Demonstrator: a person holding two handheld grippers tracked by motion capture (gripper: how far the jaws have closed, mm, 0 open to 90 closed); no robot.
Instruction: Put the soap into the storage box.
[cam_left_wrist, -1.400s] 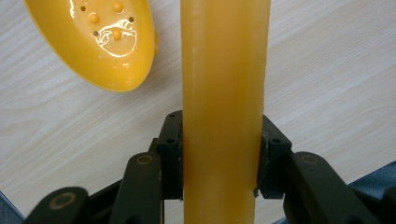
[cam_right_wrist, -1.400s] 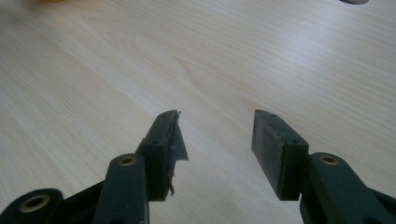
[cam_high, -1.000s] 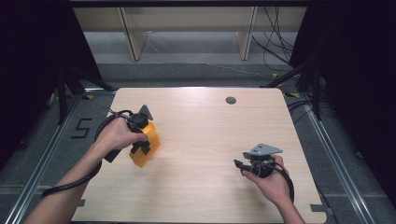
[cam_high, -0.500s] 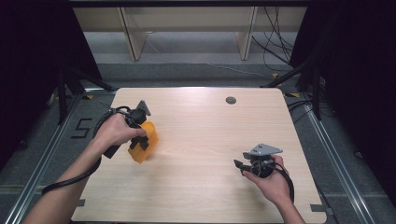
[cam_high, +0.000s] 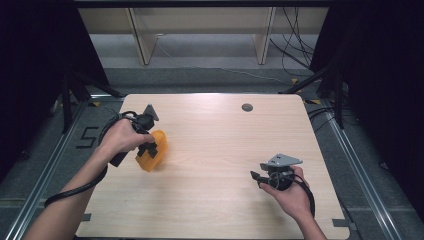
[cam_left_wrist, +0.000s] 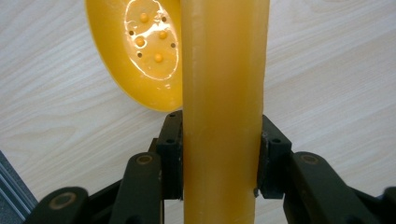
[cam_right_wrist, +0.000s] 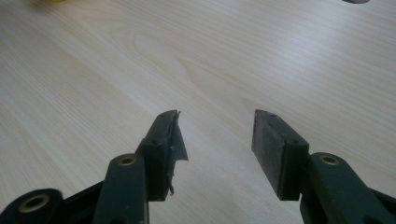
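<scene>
A yellow-orange plastic utensil (cam_high: 150, 151) sits over the left part of the wooden table (cam_high: 215, 135). In the left gripper view its long flat handle (cam_left_wrist: 224, 93) runs upright between the jaws, with a round bowl (cam_left_wrist: 140, 51) carrying small dots behind it at the upper left. My left gripper (cam_high: 148, 144) (cam_left_wrist: 219, 135) is shut on that handle, pads pressed to both sides. My right gripper (cam_high: 256, 177) (cam_right_wrist: 217, 135) rests low over the table's right front, open, with bare wood between its jaws.
A small dark round disc (cam_high: 247, 107) lies at the table's far middle. Black cables trail from both grippers. Metal rails run along the floor on either side of the table, and pale furniture legs stand beyond the far edge.
My left gripper has carried the yellow utensil slightly left and away from the person. The right gripper has stayed put.
</scene>
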